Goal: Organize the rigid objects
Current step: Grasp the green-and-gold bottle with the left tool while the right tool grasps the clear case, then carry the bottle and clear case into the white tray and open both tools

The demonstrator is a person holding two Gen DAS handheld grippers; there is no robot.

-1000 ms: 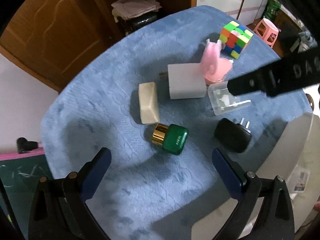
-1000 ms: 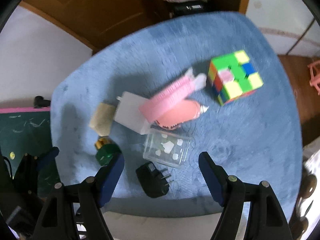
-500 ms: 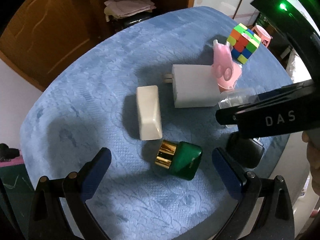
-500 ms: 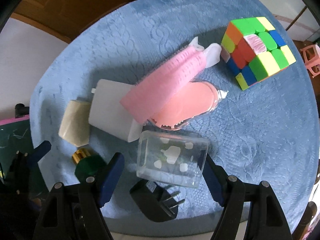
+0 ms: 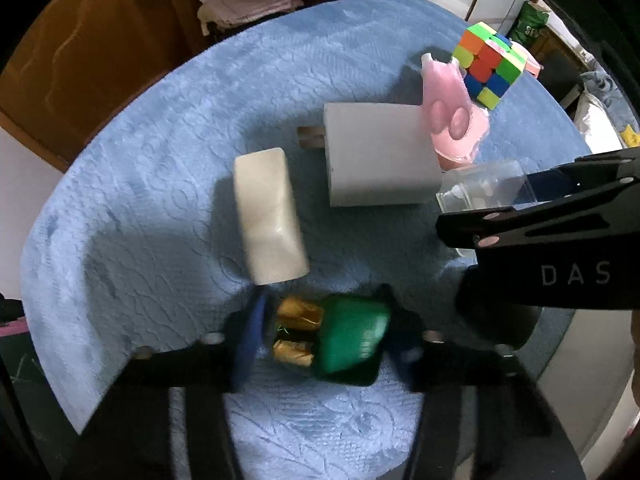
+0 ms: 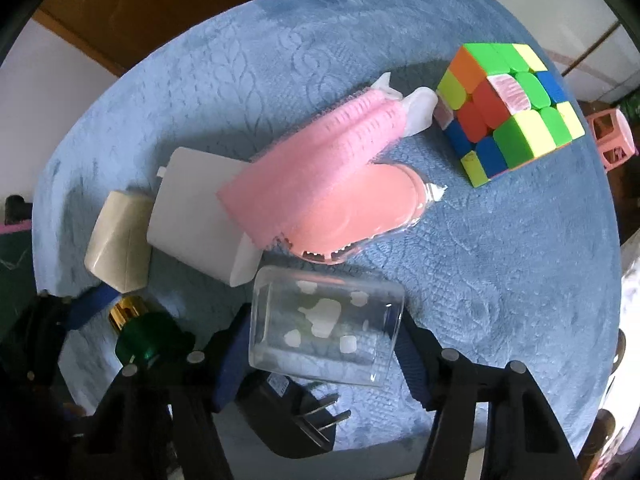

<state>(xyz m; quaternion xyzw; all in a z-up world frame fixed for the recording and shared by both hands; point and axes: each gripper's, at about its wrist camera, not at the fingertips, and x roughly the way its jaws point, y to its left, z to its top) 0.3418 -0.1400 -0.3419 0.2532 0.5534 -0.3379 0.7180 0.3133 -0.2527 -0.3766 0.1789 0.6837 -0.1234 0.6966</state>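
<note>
My left gripper [image 5: 324, 344] is shut on a green bottle with a gold cap [image 5: 344, 340], which lies on the blue cloth; it also shows in the right wrist view [image 6: 144, 336]. My right gripper [image 6: 324, 348] is shut on a clear plastic box [image 6: 324, 320], seen from the side in the left wrist view [image 5: 480, 188]. A cream block [image 5: 268, 216], a white charger [image 5: 376, 156], a pink comb pack [image 6: 332, 176] and a colour cube [image 6: 508, 112] lie beyond.
A black plug adapter [image 6: 292, 412] lies under the clear box near the front edge of the round blue table [image 6: 500, 260]. A wooden cabinet [image 5: 100, 40] with folded cloth stands behind. A pink stool [image 6: 612, 136] is at the right.
Both grippers moved down and forward and closed: the left on the green bottle, the right on the clear box. Both were open before.
</note>
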